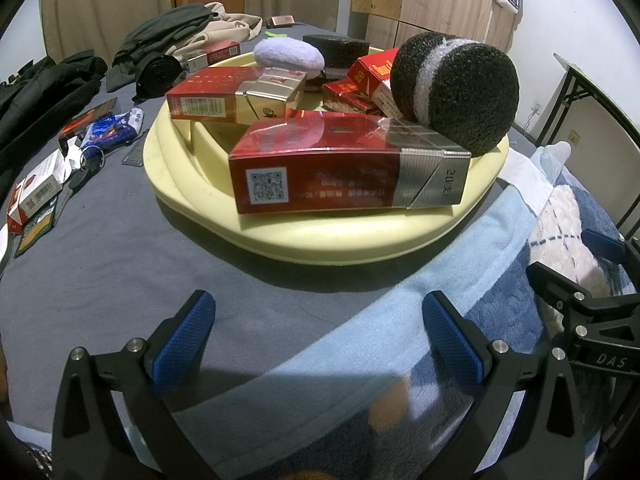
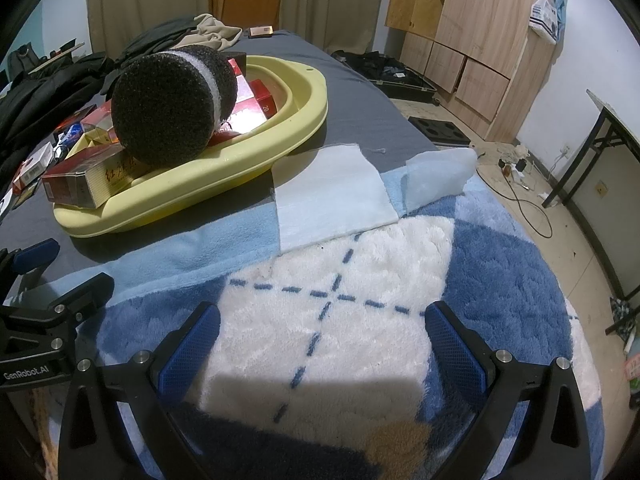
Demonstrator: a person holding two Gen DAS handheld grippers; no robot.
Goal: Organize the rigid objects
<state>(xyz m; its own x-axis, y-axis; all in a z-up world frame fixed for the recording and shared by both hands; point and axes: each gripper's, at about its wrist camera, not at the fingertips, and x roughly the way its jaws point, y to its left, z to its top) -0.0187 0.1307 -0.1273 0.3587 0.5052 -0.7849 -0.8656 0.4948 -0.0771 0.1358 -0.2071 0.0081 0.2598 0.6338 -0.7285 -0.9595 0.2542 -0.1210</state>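
Observation:
A yellow basin (image 1: 332,240) stands on the grey bed and holds several red cigarette packs, the nearest one (image 1: 344,168) lying on its front rim. A black foam roll with a white band (image 1: 456,88) rests on the packs, with a lilac pad (image 1: 288,56) and a black sponge block (image 1: 336,46) behind. My left gripper (image 1: 318,320) is open and empty, just short of the basin. My right gripper (image 2: 322,334) is open and empty over the blue and white blanket, right of the basin (image 2: 296,120); the foam roll (image 2: 172,104) shows there too.
More packs and small items (image 1: 44,184) lie loose on the bed left of the basin, with dark clothes (image 1: 40,92) behind. A pale blue cloth (image 2: 332,196) lies on the blanket (image 2: 360,272). The bed's edge drops to a littered floor (image 2: 520,184) on the right.

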